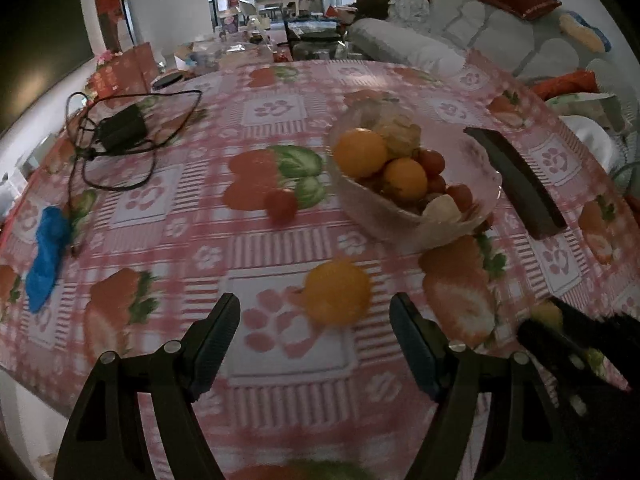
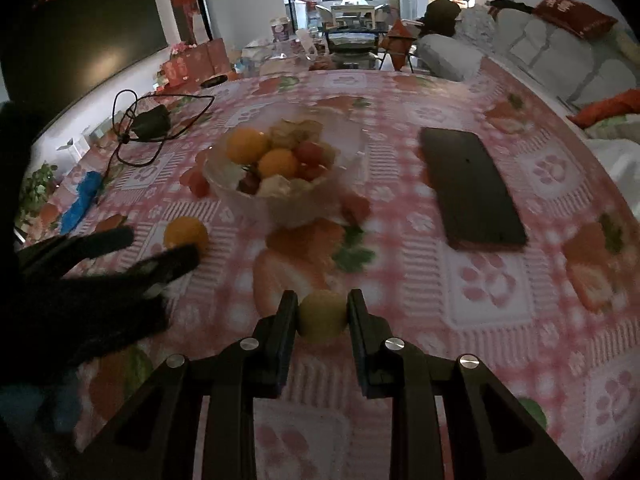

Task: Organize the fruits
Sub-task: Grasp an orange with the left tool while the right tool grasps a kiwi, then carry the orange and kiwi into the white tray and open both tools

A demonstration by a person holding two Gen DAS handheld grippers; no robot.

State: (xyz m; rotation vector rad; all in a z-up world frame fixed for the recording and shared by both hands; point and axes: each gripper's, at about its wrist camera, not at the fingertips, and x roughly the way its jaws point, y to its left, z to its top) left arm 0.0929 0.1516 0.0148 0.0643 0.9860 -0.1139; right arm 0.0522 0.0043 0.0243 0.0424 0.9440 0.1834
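Your right claw (image 2: 322,312) pinches a small yellow fruit (image 2: 322,314); your left claw (image 1: 316,344) hangs spread near a loose orange (image 1: 337,292). The bowl (image 1: 400,220) already holds several; a tomato (image 1: 281,205) remains on the bench (image 1: 280,248).

No lettering on anything here is clear enough to read.

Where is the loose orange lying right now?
In the left wrist view the loose orange lies on the tablecloth just ahead of the open left tongs, nearer than the bowl.
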